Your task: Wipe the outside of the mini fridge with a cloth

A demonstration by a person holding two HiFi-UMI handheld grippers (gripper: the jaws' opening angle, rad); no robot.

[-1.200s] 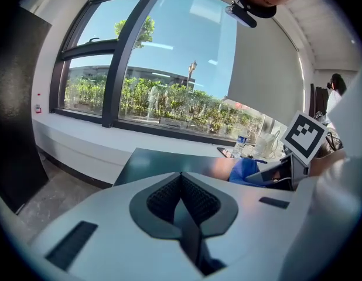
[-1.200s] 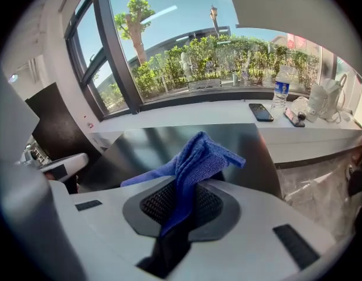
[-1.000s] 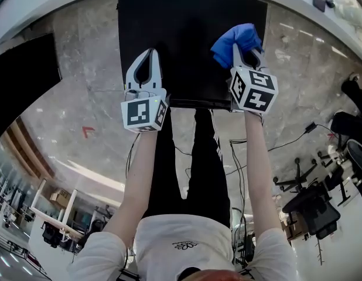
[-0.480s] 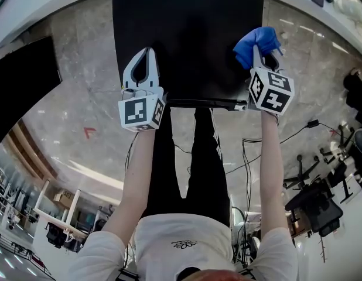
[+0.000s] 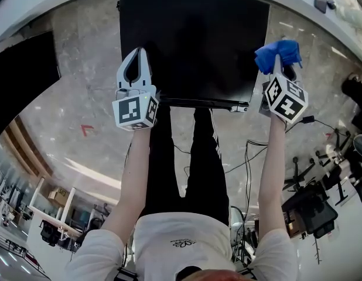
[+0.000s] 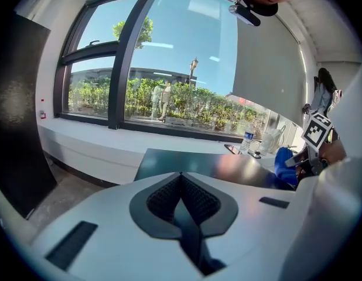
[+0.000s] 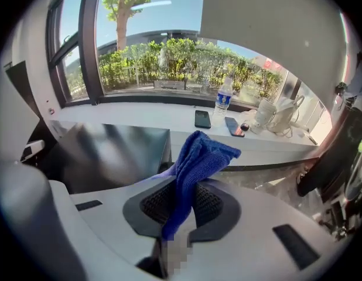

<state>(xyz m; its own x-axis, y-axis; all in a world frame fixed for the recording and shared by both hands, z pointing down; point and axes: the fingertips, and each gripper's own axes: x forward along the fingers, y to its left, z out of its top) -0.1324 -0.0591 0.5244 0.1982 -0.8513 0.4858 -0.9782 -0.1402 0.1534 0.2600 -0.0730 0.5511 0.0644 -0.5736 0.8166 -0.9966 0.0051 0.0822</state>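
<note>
Now | glossy black box-shaped mini fridge lies below both grippers | left gripper: jaws together, empty, over the top's left part | right gripper: clamped on bunched blue terry cloth, at fridge's right edge | step, likely: wiping toward right side | next: press cloth flat against that wall.

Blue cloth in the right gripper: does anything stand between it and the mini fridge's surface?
Nothing visible does. The blue cloth, clamped in the right gripper, is just off the right top edge of the mini fridge, with only open air between them. The left gripper, shut and empty, sits over the fridge's left front, well aside.
</note>
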